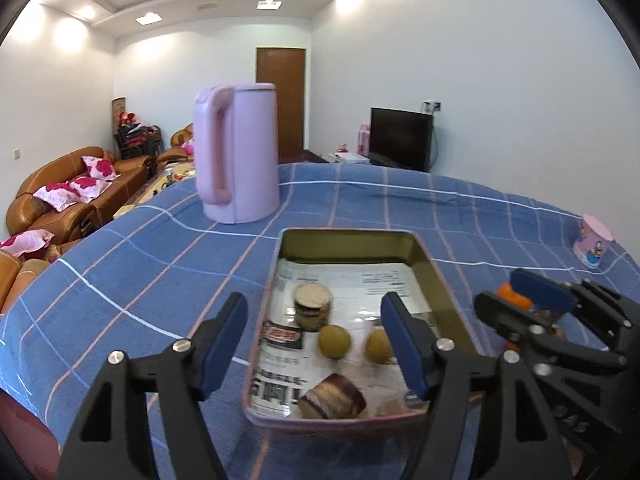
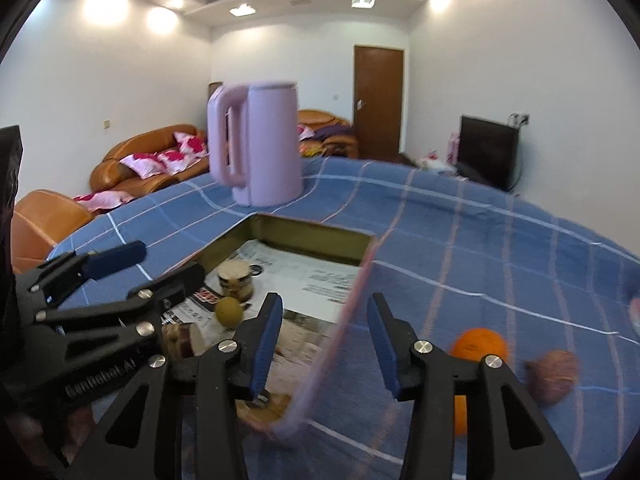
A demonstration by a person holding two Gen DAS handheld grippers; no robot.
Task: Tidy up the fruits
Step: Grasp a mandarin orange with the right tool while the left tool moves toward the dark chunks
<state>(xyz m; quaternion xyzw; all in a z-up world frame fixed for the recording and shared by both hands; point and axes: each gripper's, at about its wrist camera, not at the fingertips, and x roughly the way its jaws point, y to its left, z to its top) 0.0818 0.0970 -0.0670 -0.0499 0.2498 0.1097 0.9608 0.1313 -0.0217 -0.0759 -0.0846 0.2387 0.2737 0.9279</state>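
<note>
Gold-walled tray (image 1: 424, 268) already holds two green fruits (image 1: 335, 341); an orange (image 2: 480, 345) lies outside its right rim. Both tools, left (image 1: 314, 344) and right (image 2: 322, 344), gape wide, empty. Next, seemingly: right tool grasps that orange.

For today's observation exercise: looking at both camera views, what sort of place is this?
Most likely a home living room. Orange leather sofas with floral cushions line the wall, a dark television stands in the corner, and a table under a blue checked cloth carries a pink kettle.
</note>
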